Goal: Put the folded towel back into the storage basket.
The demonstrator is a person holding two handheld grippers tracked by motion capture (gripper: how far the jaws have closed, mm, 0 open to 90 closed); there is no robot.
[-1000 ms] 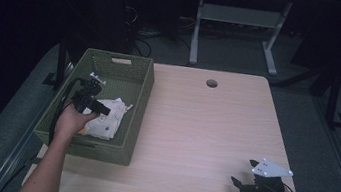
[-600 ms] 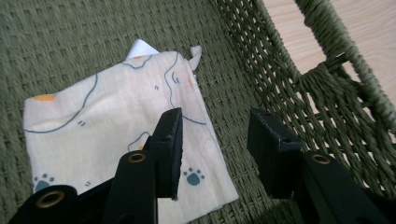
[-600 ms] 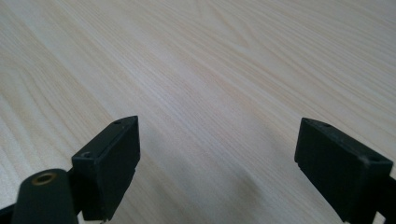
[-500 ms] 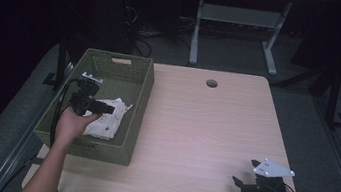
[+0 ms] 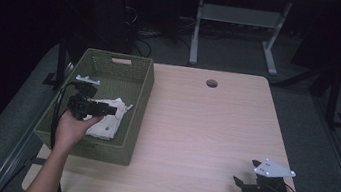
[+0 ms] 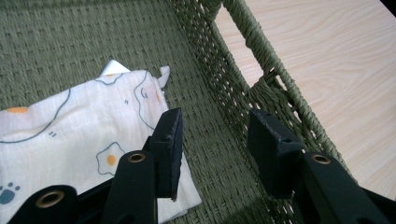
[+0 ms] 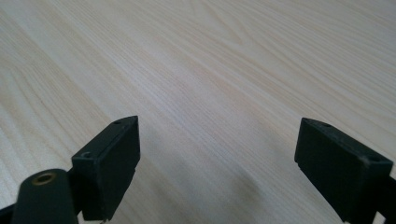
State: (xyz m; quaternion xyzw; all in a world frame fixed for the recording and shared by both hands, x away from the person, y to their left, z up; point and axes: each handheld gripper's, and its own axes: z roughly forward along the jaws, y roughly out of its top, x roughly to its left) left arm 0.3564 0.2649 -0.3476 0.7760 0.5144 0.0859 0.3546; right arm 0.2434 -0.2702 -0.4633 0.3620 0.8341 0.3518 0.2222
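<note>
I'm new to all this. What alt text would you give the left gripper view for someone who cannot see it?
Two black jaws of the left gripper stand open, nothing between them, above a folded white cloth printed with fried eggs, which lies in a green woven basket. A pale wooden table lies beyond the basket's rim.

Green woven basket (image 5: 140, 84); white egg-print cloth (image 6: 70, 135).

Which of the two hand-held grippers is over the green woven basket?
The left hand-held gripper: it hangs over the green woven basket, above the white printed cloth. The right hand-held gripper is above the bare light wooden table.
</note>
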